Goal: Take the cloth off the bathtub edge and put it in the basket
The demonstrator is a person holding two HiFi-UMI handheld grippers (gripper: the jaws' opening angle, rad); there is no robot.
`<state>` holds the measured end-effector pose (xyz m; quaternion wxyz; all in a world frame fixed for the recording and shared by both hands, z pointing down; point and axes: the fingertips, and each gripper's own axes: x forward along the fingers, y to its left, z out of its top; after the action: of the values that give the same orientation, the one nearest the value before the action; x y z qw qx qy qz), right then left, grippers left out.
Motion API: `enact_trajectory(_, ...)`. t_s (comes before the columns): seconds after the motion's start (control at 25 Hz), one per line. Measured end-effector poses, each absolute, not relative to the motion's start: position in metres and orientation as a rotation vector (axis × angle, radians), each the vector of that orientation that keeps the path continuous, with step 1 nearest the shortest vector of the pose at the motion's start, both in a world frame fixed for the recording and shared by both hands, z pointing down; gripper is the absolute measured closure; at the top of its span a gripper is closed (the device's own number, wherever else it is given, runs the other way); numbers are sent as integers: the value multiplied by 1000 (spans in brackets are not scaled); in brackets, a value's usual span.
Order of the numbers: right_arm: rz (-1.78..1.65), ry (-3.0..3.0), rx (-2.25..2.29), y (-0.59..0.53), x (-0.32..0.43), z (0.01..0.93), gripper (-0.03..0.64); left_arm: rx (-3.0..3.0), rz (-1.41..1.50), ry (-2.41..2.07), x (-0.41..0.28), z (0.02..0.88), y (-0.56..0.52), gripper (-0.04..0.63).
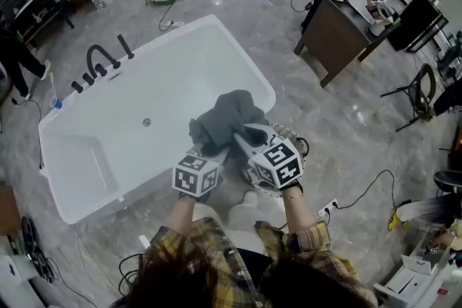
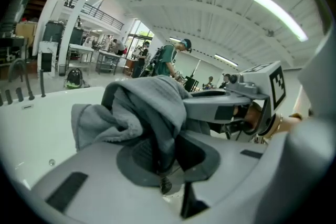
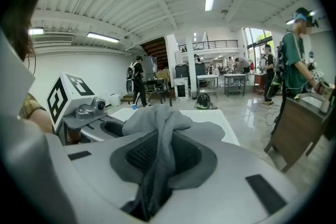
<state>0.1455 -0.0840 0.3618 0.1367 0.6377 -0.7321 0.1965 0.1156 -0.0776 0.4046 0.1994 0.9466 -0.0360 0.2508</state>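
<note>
Head view showed the white bathtub (image 1: 166, 76) filling the floor, with the basket (image 1: 297, 143) just beside its near corner. The grey cloth (image 1: 227, 119) hung bunched above that corner, off the edge. The left gripper (image 1: 208, 151) and right gripper (image 1: 245, 137) each clenched a fold of it.

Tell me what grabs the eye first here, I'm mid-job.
A bunched grey cloth is held up over the near right corner of the white bathtub, pinched between the jaws of both the left gripper and the right gripper. Black taps stand on the tub's far left rim.
</note>
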Motion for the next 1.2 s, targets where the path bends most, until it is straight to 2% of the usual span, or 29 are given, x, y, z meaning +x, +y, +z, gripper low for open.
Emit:
enact_trajectory(0.6, 603, -1874, 2113, 65, 300, 360, 540, 2674, 729, 218, 271, 404, 66, 529)
enact_trajectory(1.2, 718, -1830, 2145, 126, 341, 399, 538, 2612, 804, 245, 310, 440, 127, 529)
